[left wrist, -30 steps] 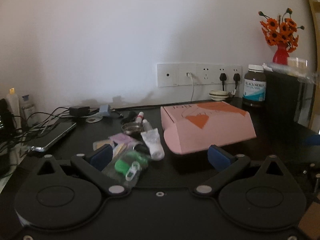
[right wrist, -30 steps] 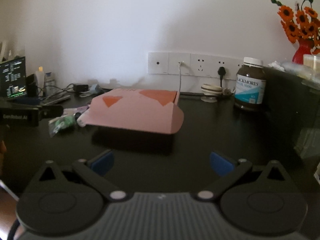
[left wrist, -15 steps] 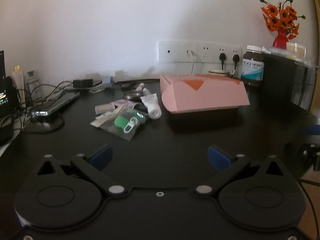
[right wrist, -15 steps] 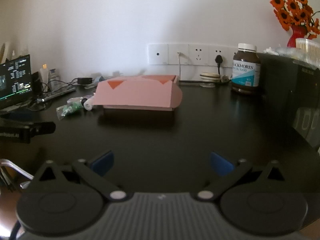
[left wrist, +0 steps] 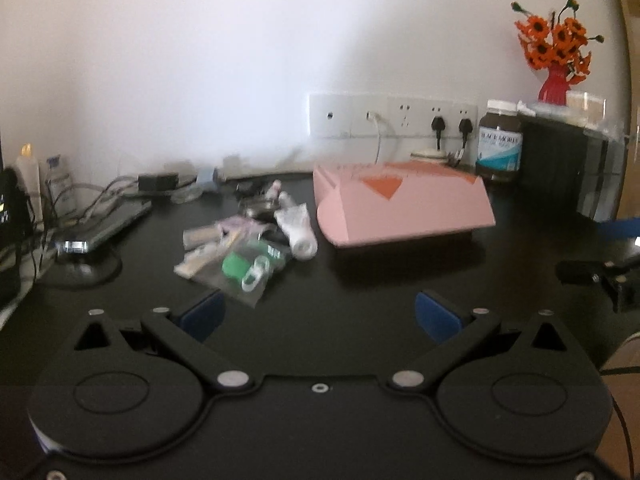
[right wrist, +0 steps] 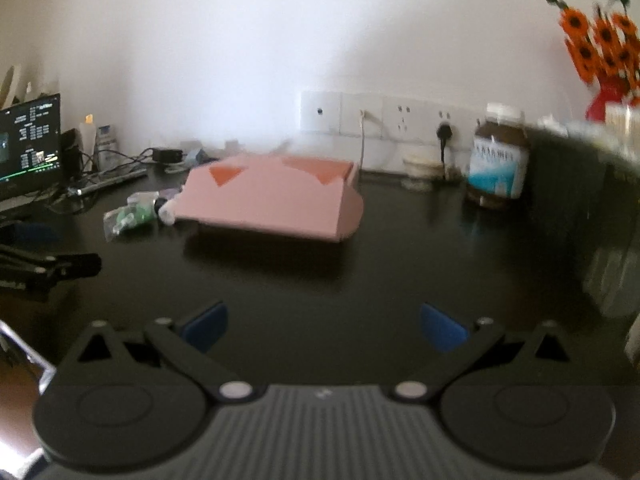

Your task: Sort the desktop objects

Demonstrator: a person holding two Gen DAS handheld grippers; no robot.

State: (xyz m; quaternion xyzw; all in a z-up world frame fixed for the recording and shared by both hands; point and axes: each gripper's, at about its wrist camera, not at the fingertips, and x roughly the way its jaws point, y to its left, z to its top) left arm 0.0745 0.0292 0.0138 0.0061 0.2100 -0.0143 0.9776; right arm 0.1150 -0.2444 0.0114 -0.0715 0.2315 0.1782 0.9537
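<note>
Both grippers, left (left wrist: pixel 320 314) & right (right wrist: pixel 323 322), spread wide, empty; matte pink cardboard box (left wrist: pixel 404 204), glossy black desk (left wrist: pixel 360 280).

Your left gripper (left wrist: pixel 320 314) hangs with jaws spread wide, holding nothing. Your right gripper (right wrist: pixel 323 326), at its 3 o'clock, likewise gapes empty.

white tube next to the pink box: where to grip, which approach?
Probably mid-body of the white tube, left gripper from above, jaws across its width. It lies flat, its near end free; small clutter crowds its far end and the pink box sits beside it.
</note>
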